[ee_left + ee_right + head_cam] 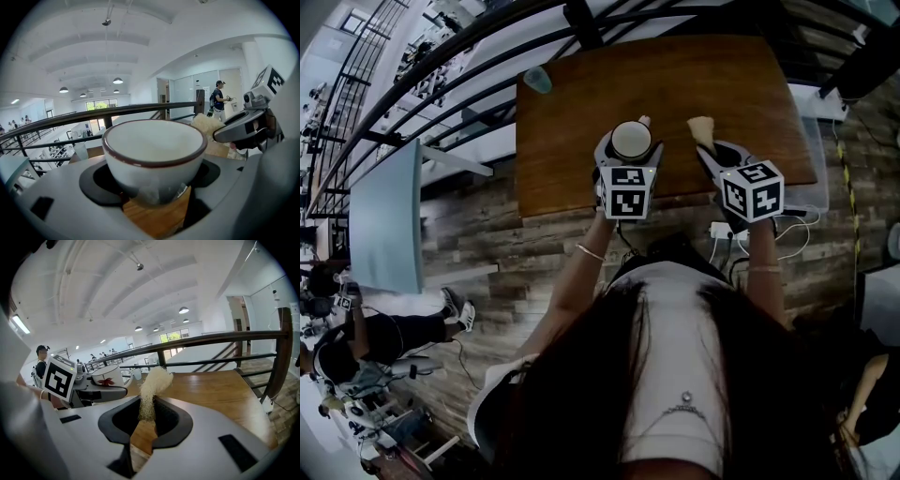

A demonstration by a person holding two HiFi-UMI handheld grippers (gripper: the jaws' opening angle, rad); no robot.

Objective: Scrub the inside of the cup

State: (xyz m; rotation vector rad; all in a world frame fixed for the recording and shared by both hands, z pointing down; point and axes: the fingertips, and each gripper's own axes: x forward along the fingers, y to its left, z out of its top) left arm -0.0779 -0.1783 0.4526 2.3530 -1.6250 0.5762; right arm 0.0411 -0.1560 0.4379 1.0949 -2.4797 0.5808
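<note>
In the head view a white cup (630, 139) with a dark red rim stands upright over the near edge of the brown wooden table (581, 169). My left gripper (629, 156) is shut on it, one jaw on each side. In the left gripper view the cup (153, 157) fills the space between the jaws of the left gripper (154, 182), and its inside looks plain white. To its right, my right gripper (711, 150) is shut on a pale fibrous scrubber (701, 128). The scrubber (153, 386) sticks up out of the right gripper (146, 416), apart from the cup (106, 375).
A teal plastic cup (537, 80) stands at the table's far left corner. A black railing (487, 39) runs just beyond the table. A white socket block with cables (722, 230) lies on the plank floor near my feet. People sit at the far left (356, 349).
</note>
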